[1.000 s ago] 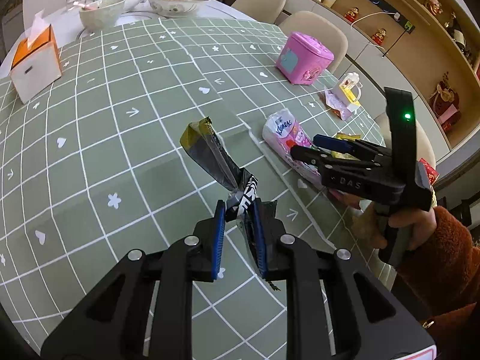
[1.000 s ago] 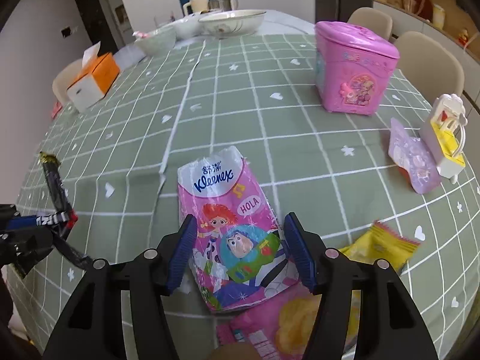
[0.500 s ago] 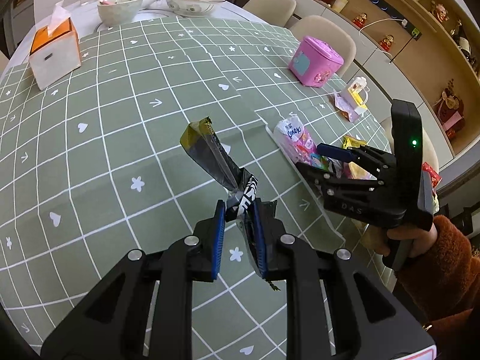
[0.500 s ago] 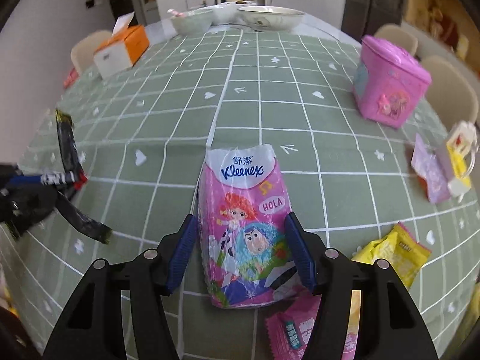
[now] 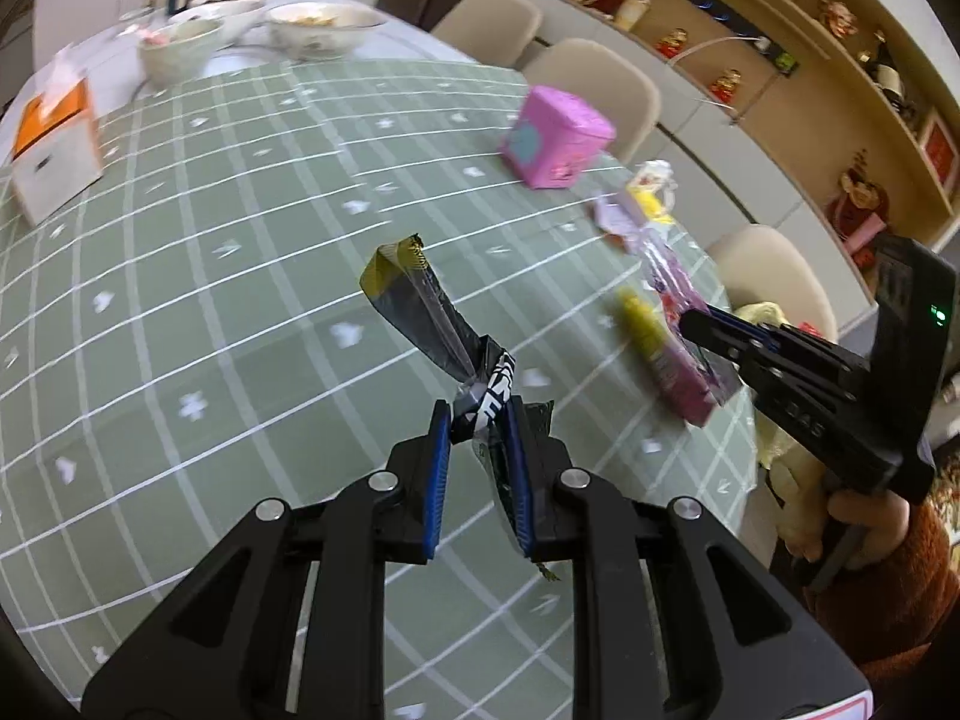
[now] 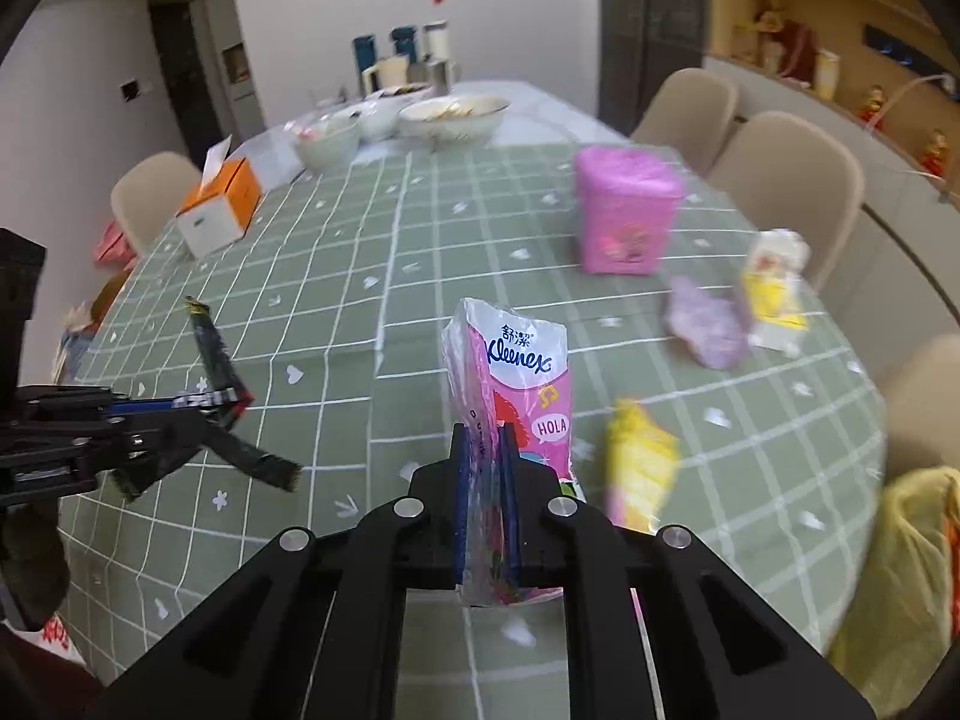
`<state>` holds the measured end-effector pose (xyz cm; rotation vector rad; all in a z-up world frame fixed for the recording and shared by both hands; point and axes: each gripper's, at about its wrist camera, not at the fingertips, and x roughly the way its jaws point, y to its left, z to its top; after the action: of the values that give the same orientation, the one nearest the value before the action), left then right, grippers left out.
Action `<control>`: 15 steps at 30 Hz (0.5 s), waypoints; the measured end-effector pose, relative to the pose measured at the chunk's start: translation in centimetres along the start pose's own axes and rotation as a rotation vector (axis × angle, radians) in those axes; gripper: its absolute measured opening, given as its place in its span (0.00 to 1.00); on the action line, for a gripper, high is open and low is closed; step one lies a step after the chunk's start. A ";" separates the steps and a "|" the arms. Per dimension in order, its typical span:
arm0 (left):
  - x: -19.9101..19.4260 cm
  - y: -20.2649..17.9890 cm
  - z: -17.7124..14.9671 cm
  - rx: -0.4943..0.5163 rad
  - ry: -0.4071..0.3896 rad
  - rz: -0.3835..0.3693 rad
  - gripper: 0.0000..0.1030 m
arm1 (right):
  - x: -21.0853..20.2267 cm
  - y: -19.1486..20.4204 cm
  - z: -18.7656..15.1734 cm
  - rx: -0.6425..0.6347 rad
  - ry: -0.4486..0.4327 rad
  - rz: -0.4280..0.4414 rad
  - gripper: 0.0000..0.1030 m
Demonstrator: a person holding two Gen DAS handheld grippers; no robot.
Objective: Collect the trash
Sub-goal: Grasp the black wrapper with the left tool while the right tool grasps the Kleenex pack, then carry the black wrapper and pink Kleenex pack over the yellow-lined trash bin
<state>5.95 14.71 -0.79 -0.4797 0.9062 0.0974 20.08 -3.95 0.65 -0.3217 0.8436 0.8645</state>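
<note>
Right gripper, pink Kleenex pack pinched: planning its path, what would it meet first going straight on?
Probably the green checked tablecloth, bare ahead of the right gripper and pink Kleenex tissue pack; depth unclear.

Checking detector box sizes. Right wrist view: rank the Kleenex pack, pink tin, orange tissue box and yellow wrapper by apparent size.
1. Kleenex pack, inflated by nearness to the camera
2. pink tin
3. orange tissue box and yellow wrapper: look alike, wrapper blurred

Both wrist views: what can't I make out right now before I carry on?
- Yellow wrapper: print lost to motion blur, both views.
- Lilac wrapper: blurred, kind unclear.
- Kleenex pack: lower end hidden by right tool.
- Black wrapper: tail hidden behind left tool.
- Trash bin: not in view.
</note>
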 end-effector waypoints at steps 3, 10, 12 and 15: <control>0.3 -2.4 0.8 0.038 -0.006 -0.042 0.16 | -3.5 -1.7 -0.5 0.034 -0.036 -0.047 0.10; 0.4 -9.3 3.1 0.163 -0.048 -0.132 0.16 | -10.9 -5.3 -1.1 0.065 -0.128 -0.142 0.10; 0.5 -11.5 4.0 0.191 -0.063 -0.162 0.16 | -12.8 -6.7 -1.6 0.083 -0.149 -0.172 0.10; 0.6 -14.6 5.2 0.236 -0.086 -0.201 0.16 | -15.7 -9.0 -2.4 0.109 -0.178 -0.224 0.10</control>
<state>14.19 3.89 6.66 -0.3410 0.7693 -0.1695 20.18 -19.41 10.37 -0.2345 0.6717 0.6256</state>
